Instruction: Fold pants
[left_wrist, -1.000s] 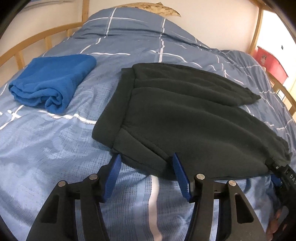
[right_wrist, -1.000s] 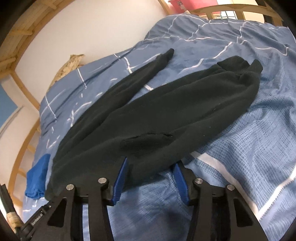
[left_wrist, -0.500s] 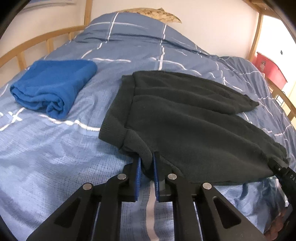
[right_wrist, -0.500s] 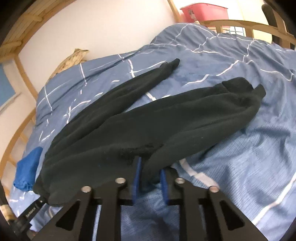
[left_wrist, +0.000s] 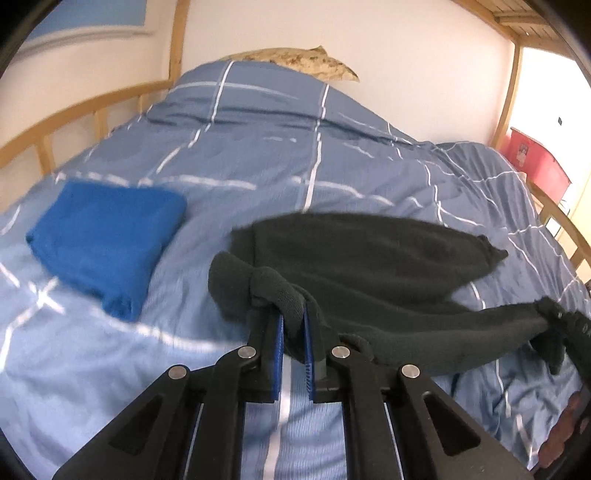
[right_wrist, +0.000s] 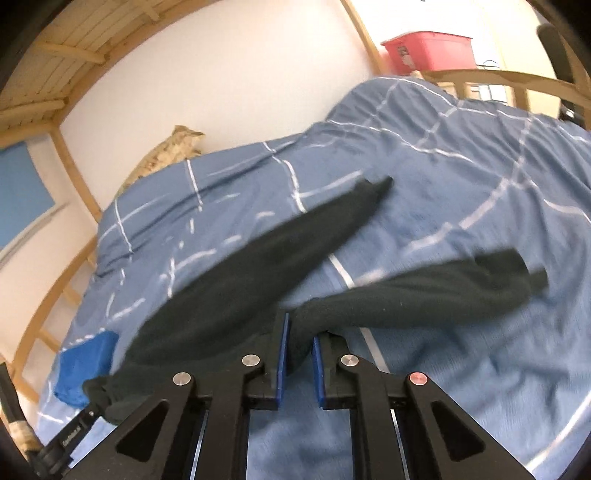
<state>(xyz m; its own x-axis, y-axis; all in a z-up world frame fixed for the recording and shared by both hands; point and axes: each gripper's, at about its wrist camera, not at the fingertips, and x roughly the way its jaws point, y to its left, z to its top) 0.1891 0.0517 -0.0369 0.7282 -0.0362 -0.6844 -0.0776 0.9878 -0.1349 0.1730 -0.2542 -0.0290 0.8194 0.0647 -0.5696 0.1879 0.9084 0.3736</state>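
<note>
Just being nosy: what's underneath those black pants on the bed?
Under the black pants lies only the blue checked duvet, showing all around them. The near edge is lifted clear of it, pinched in both sets of jaws. Whatever lies beneath the far leg stays covered.

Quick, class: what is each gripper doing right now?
Left gripper: shut on the black pants, at the waistband end.
Right gripper: shut on the same pants, further along.
</note>
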